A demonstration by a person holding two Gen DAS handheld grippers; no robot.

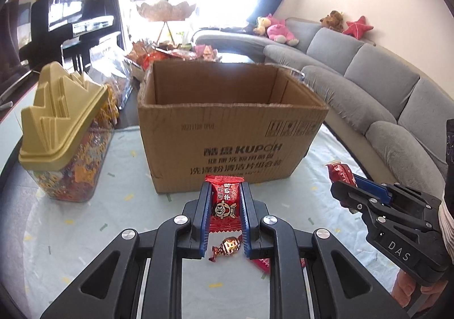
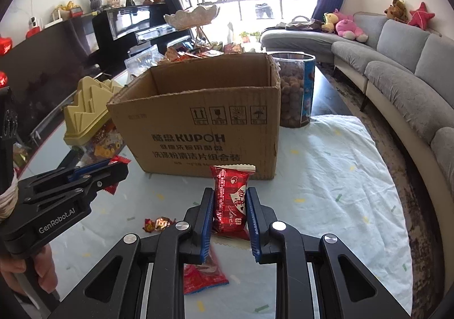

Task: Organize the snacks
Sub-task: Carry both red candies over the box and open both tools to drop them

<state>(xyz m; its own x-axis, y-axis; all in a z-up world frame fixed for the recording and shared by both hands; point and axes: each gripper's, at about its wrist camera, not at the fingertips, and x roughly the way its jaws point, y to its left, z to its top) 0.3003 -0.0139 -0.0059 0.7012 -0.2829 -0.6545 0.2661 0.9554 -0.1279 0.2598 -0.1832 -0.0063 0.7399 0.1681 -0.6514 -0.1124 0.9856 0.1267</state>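
My left gripper [image 1: 225, 191] is shut on a red milk-candy packet [image 1: 225, 204] with a cartoon face, held above the table in front of the open cardboard box [image 1: 227, 134]. My right gripper [image 2: 229, 196] is shut on a dark red snack packet [image 2: 231, 202], also raised before the cardboard box [image 2: 198, 131]. Each gripper shows in the other's view: the right gripper [image 1: 344, 187] at the right with its red packet [image 1: 340, 172], the left gripper [image 2: 113, 174] at the left. A gold-wrapped candy [image 1: 227, 246] and a red packet [image 2: 203, 276] lie on the table below.
A clear jar with a gold crown-shaped lid [image 1: 61, 125] stands left of the box. A tall clear tub of round snacks [image 2: 296, 89] stands behind the box's right corner. More snack bags [image 1: 170, 53] are piled behind. A grey sofa [image 2: 397, 74] curves along the right.
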